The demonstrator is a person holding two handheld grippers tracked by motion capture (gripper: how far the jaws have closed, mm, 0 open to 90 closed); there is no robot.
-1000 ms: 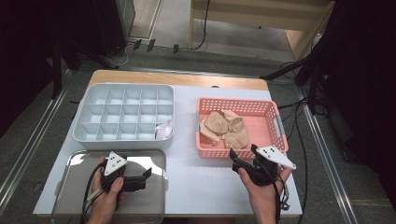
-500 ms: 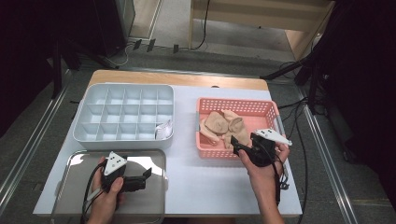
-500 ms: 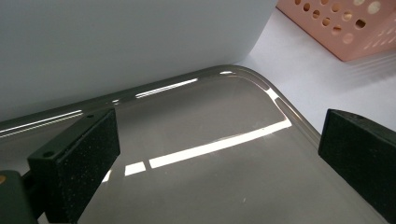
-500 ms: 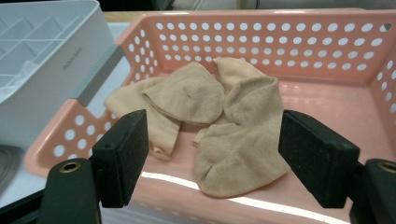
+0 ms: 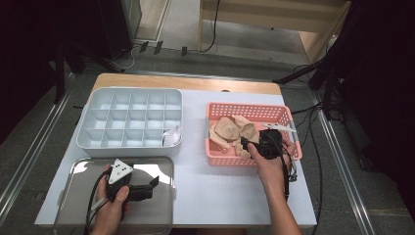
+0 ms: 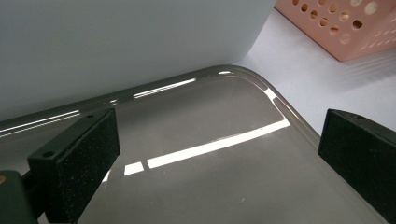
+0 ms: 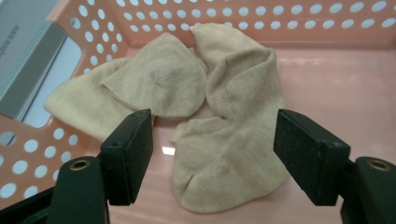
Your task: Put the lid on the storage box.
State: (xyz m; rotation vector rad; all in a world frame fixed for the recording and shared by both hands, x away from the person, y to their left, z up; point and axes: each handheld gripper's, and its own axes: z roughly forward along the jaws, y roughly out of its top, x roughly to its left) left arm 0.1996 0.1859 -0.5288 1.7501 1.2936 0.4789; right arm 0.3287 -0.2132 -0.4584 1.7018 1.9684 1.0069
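Several beige socks (image 7: 219, 112) lie heaped in a pink perforated basket (image 5: 254, 111) at the table's right. My right gripper (image 5: 244, 143) hangs inside the basket just above the socks (image 5: 234, 131), jaws open, with one sock lying between them and untouched. Over a shiny metal tray (image 5: 161, 169) at the front left, my left gripper (image 5: 155, 182) is open with nothing between its jaws; the tray's bare surface (image 6: 210, 154) lies under them.
A pale grey divider box (image 5: 131, 122) with many compartments stands behind the tray, with something white (image 5: 171, 136) in its front right cell. The pink basket's corner (image 6: 345, 28) shows beyond the tray. Cables trail off the table's right edge.
My right gripper has moved forward from the table's front edge into the basket and now hovers over the socks. The left gripper has stayed over the tray.
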